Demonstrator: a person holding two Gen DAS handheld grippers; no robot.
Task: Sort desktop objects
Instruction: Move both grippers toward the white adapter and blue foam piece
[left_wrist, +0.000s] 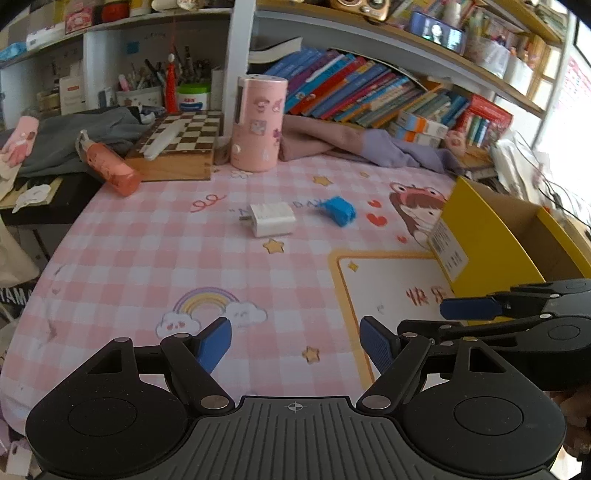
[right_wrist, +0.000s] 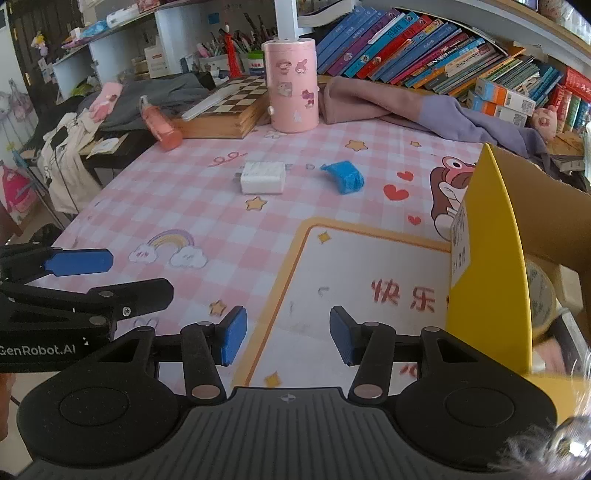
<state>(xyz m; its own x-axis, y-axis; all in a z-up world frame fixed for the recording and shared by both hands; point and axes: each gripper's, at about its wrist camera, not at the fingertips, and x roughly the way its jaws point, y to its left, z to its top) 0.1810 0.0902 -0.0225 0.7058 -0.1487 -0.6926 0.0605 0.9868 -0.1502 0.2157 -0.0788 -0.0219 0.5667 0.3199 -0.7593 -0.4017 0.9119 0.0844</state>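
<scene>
2 loose things remain mid-desk on the pink checked tablecloth (left_wrist: 147, 258); the yellow cardboard box (right_wrist: 484, 258) waits open at its right edge. Near each other lie the hard white charger block (right_wrist: 263, 178) and the crumpled blue wad (right_wrist: 345, 176). Left gripper (left_wrist: 295, 345) gapes empty, right gripper (right_wrist: 288, 336) narrower, empty; next comes a reach inward.

The left gripper (left_wrist: 295, 343) and the right gripper (right_wrist: 288, 334) look alike: matte black bodies with a ribbed centre plate bearing a small crosshair mark, two round hubs, black link arms pinned by silver rivets, and blue ridged pads (right_wrist: 233, 335). White "GenRobot.AI" lettering (right_wrist: 37, 349) marks one gripper's side.
</scene>
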